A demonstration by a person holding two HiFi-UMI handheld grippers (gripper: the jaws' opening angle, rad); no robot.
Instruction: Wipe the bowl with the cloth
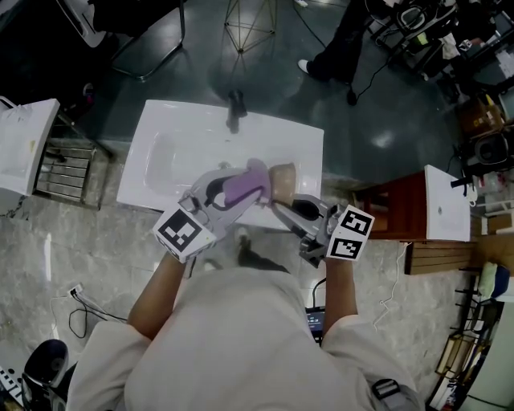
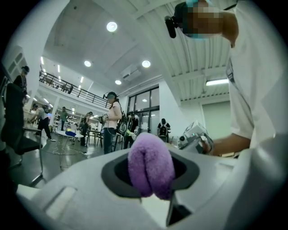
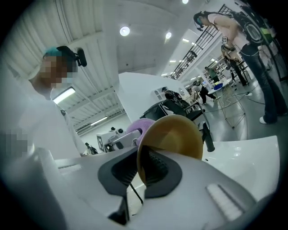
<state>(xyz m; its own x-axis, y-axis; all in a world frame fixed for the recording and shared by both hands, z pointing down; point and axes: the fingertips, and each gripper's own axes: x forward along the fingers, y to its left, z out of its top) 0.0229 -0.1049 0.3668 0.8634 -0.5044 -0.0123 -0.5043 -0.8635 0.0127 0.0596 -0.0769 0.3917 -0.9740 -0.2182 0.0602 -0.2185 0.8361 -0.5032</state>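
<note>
we find the left tongs [image 2: 150, 179] pinching the purple cloth [image 2: 150, 161], which bulges out between them. the right tongs [image 3: 143, 170] are clamped on the rim of the tan bowl [image 3: 175, 134], which is held tilted on edge. both are over the white sink [image 1: 161, 152], with the cloth just beside the bowl.

washbasin [image 1: 161, 152]: white, rectangular, mid-view, shallow hollow sunk in its top.
tap [image 1: 234, 110]: dark, upright at the basin's 12 o'clock edge.
floor [image 1: 104, 233]: grey marbled near, dark green beyond the basin.
on floor: thin cable [image 1: 76, 309] at 8 o'clock; wire frame [image 1: 249, 24] at 12 o'clock.
</note>
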